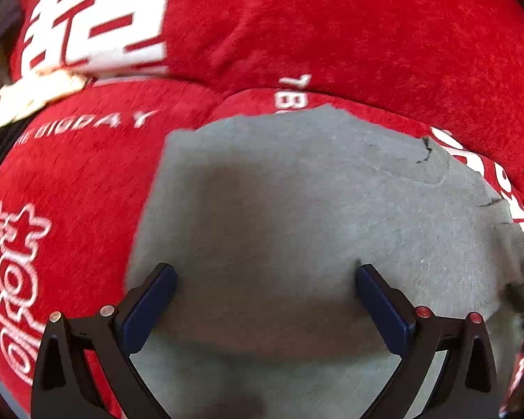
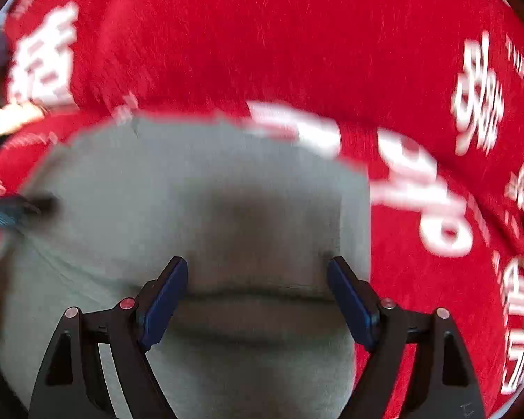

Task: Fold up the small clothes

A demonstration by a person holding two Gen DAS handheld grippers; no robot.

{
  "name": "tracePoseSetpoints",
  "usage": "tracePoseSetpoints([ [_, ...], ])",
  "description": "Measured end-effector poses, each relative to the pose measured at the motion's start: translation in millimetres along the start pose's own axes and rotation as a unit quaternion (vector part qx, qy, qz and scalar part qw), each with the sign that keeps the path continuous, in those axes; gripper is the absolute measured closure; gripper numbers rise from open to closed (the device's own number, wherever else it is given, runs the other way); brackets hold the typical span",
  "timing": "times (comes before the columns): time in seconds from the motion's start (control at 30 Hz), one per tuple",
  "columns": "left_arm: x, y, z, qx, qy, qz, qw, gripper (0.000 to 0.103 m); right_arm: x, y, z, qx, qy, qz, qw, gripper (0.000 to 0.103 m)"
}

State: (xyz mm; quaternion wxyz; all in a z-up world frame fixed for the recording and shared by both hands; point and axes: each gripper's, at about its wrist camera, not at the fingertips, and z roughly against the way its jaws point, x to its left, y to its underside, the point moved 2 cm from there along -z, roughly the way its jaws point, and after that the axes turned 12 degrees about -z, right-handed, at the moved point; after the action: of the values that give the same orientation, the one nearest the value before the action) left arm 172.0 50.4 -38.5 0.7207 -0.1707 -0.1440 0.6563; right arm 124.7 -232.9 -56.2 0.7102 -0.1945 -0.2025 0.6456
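Left wrist view has the left gripper (image 1: pixel 265 296) spread wide over the grey garment (image 1: pixel 297 192) lying on the red printed blanket (image 1: pixel 366 35), right gripper (image 2: pixel 258 293) equally spread and empty, so I'd pinch matching edges before folding.

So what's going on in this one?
A person is working on a grey garment spread over a red cloth with white lettering. The left hand-held gripper and right hand-held gripper both hang over the garment with jaws open, gripping nothing. A fold ridge shows under the right one.
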Motion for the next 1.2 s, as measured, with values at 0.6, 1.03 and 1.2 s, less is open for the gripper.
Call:
tracePoseSetpoints([
  [0.6,-17,123,57,-0.042,0.010,-0.055,0.9975,0.000,2,131,69,-0.039,-0.036,0.017,0.998,0.016],
  [1.03,-30,206,116,-0.078,0.031,-0.104,0.9910,0.000,13,212,132,-0.077,-0.045,0.091,0.992,0.005],
  [1.2,-58,203,85,-0.039,0.018,-0.136,0.9898,0.000,58,196,107,-0.036,-0.084,0.108,0.990,0.005],
])
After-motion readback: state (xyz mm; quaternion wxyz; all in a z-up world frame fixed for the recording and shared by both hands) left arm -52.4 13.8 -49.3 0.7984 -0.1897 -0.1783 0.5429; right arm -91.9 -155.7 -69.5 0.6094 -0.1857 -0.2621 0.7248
